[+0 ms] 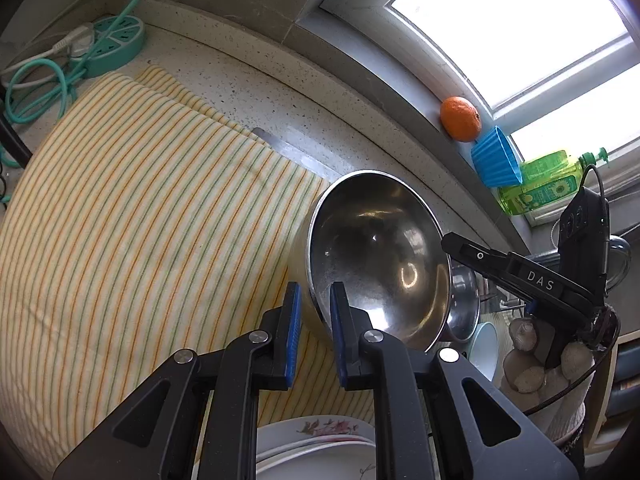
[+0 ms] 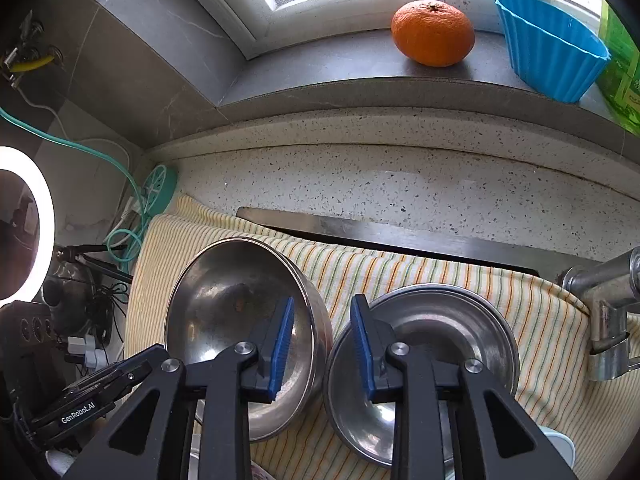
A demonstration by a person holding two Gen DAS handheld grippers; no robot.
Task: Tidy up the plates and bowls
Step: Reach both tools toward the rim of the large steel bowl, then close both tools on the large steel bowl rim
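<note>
Low in the frame, left tongs (image 1: 315,334) pinch a steel bowl's (image 1: 380,256) rim, while right tongs (image 2: 322,344) gape empty above the striped cloth (image 2: 400,268).

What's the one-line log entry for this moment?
left tool: shut on steel bowl rim, bowl tilted | right tool: open, astride that rim | second bowl: on striped cloth

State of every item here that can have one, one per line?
left gripper: shut on the tilted steel bowl's rim
tilted steel bowl: lifted, empty
right gripper: jaws apart, holding nothing
second steel bowl: resting on the striped cloth, empty
blue fluted cup: tipped on the windowsill
</note>
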